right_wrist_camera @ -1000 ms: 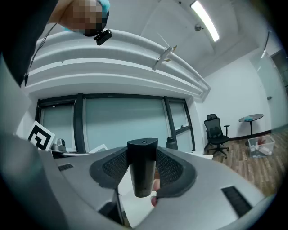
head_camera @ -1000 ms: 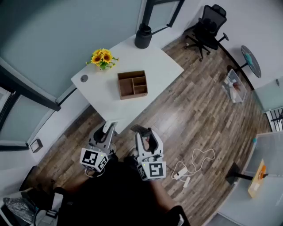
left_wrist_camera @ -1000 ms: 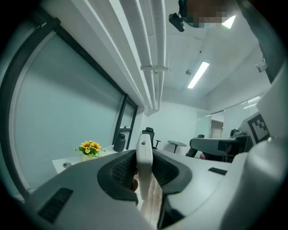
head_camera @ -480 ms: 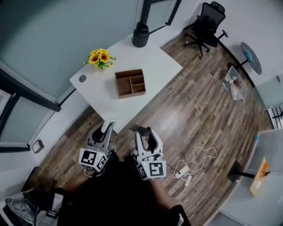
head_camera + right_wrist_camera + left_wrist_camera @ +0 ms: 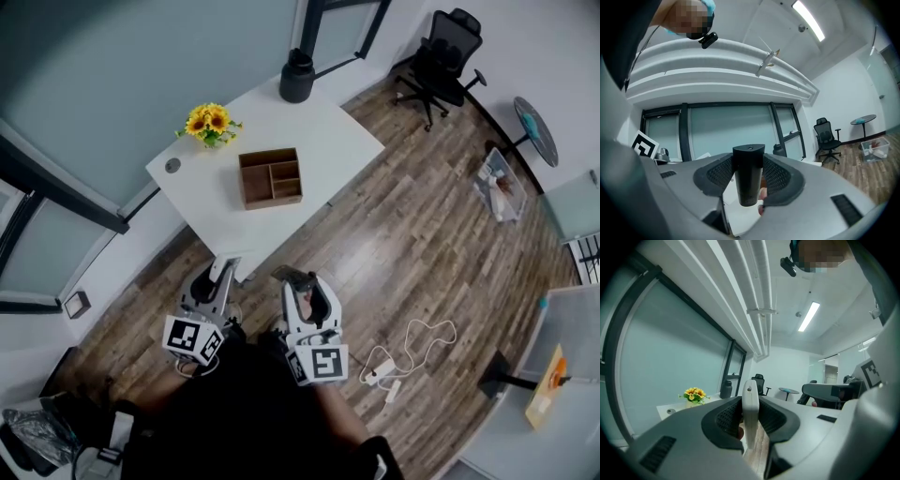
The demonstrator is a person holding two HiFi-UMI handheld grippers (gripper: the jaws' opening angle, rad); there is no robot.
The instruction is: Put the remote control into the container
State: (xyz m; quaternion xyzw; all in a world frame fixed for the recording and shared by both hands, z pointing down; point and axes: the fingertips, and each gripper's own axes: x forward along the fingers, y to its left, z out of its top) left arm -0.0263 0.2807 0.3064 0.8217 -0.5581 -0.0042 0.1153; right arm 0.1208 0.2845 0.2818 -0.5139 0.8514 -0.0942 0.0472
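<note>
A slim white remote control (image 5: 750, 408) stands on edge between the jaws of my left gripper (image 5: 223, 269), which is shut on it. My right gripper (image 5: 298, 283) is shut on a black remote control (image 5: 748, 176), which stands upright between its pads. Both grippers hang over the wooden floor, short of the near corner of the white table (image 5: 333, 141). The brown wooden container (image 5: 270, 177), with several compartments, sits in the middle of the table, well ahead of both grippers.
Sunflowers (image 5: 210, 123) stand at the table's left back, with a black jug (image 5: 296, 77) at its far corner. A black office chair (image 5: 441, 61) stands at the back right. A white power strip with its cable (image 5: 380, 370) lies on the floor to my right.
In the head view the table and both grippers have drifted slightly left. Both grippers still hold their remotes the same way.
</note>
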